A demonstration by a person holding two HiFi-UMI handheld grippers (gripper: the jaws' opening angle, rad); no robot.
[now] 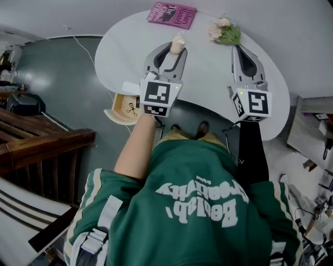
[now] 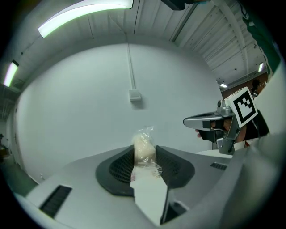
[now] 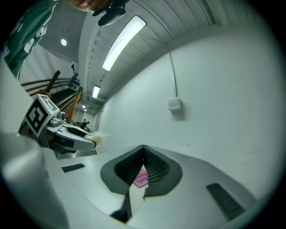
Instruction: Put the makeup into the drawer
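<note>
The makeup, a beige puff in a clear wrapper (image 1: 178, 43), sits between the fingers of my left gripper (image 1: 176, 52), which is shut on it above the white table (image 1: 208, 78). In the left gripper view the wrapped puff (image 2: 144, 150) stands up between the dark pads, level with the wall behind. My right gripper (image 1: 241, 49) hovers over the table's right part, shut, tips touching, nothing in it. An open light-wood drawer (image 1: 118, 111) sticks out under the table's left edge, below and left of the left gripper, with a small black tool (image 1: 131, 109) inside.
A pink book (image 1: 171, 14) lies at the table's far edge, and through the right gripper's jaws the same pink book (image 3: 140, 178) shows. A small bunch of flowers (image 1: 225, 32) lies just beyond the right gripper. Dark wooden railing (image 1: 41, 145) stands at the left on the grey floor.
</note>
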